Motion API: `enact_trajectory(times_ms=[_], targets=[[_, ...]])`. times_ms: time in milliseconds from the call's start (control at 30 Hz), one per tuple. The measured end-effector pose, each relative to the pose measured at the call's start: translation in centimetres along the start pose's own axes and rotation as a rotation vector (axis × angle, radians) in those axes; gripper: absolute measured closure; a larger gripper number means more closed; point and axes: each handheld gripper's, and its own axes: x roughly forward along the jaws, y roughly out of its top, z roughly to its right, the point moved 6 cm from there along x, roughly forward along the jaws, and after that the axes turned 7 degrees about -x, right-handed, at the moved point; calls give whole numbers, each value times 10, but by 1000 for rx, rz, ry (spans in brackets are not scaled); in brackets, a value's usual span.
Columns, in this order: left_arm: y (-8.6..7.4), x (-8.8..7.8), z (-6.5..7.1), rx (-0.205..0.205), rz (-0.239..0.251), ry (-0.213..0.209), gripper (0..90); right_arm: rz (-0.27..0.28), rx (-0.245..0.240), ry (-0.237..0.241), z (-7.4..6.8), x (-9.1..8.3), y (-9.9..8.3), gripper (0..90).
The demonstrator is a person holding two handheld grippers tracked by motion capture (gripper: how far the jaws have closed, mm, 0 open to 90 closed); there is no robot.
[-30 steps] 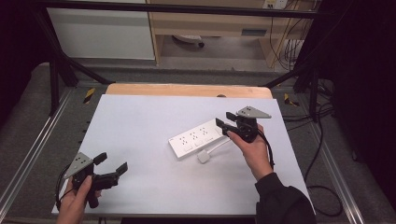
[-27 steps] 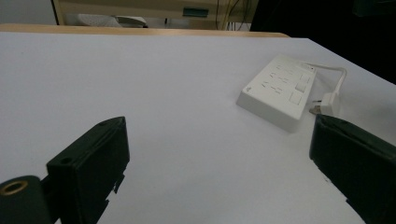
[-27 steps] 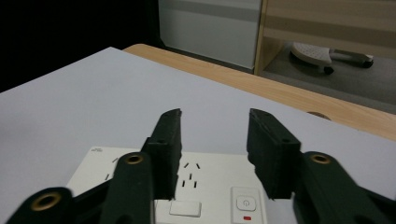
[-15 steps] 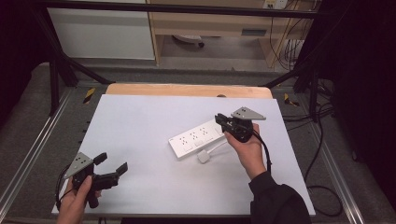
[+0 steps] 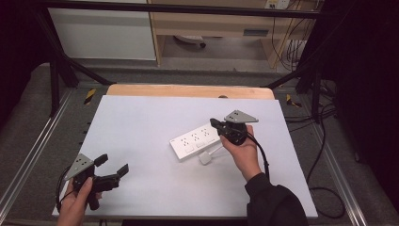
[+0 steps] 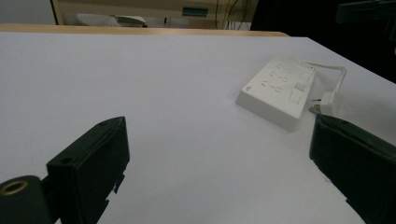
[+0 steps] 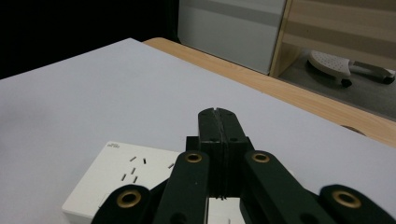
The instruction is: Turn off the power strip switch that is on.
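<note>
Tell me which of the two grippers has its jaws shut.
The right gripper, held over the white power strip: its jaws press together with no gap. The left gripper, near the table's front left corner, has its jaws wide apart.

A white power strip (image 5: pixel 196 140) lies on a pale grey table (image 5: pixel 141 122) edged with tan wood.

high view: above your side, looking forward and down on the whole bench (image 5: pixel 141 117) | left gripper view: low over the bench, facing the power strip (image 6: pixel 280 88) from afar | right gripper view: close above that strip (image 7: pixel 126 179) | all 3 views share it
</note>
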Motion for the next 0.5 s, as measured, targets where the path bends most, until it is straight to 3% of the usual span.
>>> enact_trajectory(times_ms=[500], targets=[[0, 0, 0, 0, -1, 1, 48, -44, 7, 40, -15, 19, -12, 900]])
